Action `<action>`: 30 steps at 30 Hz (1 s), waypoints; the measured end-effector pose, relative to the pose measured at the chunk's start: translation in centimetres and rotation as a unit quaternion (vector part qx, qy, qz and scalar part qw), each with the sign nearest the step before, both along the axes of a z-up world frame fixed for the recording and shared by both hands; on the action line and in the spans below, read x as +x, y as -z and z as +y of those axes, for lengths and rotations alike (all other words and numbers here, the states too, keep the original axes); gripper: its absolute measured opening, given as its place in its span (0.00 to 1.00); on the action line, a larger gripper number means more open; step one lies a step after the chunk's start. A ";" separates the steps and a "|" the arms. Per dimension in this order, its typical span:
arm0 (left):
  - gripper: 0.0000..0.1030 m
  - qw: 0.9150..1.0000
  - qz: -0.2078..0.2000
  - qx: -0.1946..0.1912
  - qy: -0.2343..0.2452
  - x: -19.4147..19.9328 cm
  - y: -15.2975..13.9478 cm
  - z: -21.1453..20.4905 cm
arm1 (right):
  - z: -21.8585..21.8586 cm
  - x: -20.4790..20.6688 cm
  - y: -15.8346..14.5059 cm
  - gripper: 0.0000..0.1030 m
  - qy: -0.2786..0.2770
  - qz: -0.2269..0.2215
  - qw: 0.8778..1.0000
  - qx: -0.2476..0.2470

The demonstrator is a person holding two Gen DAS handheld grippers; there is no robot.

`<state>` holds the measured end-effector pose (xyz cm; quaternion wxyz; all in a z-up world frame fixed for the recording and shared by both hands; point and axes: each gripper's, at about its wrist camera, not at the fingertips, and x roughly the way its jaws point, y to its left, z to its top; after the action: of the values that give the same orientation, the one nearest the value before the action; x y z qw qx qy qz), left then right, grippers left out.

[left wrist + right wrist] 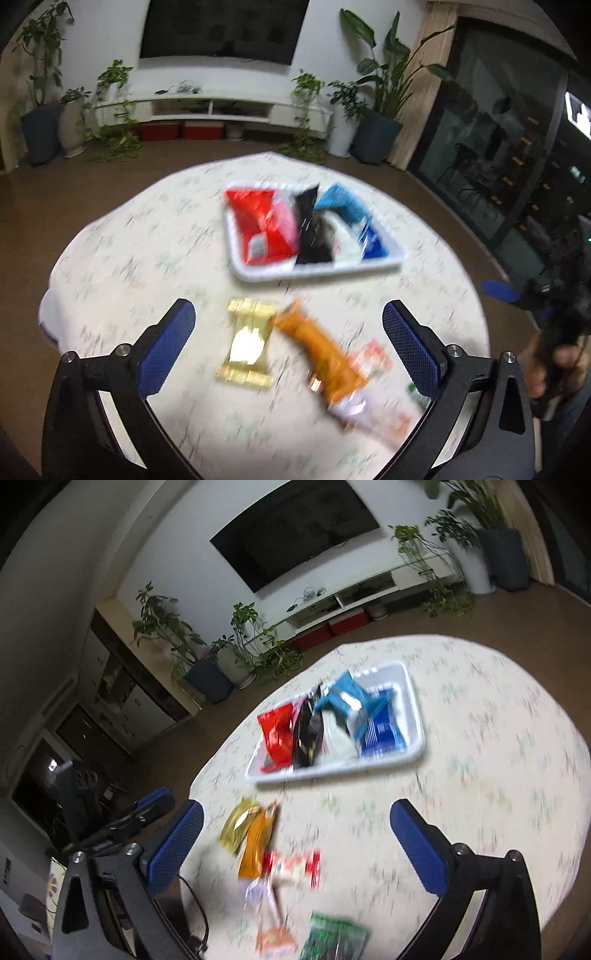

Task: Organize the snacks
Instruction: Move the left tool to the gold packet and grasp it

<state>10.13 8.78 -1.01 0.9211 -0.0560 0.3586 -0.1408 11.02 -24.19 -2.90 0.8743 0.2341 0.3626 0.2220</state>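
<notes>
Both the left gripper (288, 343) and right gripper (295, 845) hang wide open and empty, so closing on the overlapping gold packet (247, 343) and orange packet (321, 354) risks snagging both.

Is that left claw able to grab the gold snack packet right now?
Probably yes: the left gripper is open, the gold packet lies flat between its fingers' line, though the orange packet touches its edge.

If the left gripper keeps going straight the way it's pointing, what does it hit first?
Most likely the gold packet, which lies on the table between the open fingers of the left gripper, with the orange packet right beside it. The picture is blurred, so depth is uncertain; the white tray lies farther on.
</notes>
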 end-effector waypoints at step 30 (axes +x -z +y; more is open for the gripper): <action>0.71 0.975 0.174 0.124 0.054 8.6 8.3 -1.2 | 3.6 -8.2 4.5 1.00 -0.023 0.016 0.997 -0.070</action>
<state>18.74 7.58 -9.36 0.8353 0.0543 0.5308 -0.1324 2.80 -20.60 -7.36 0.8772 0.1674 0.3969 0.2121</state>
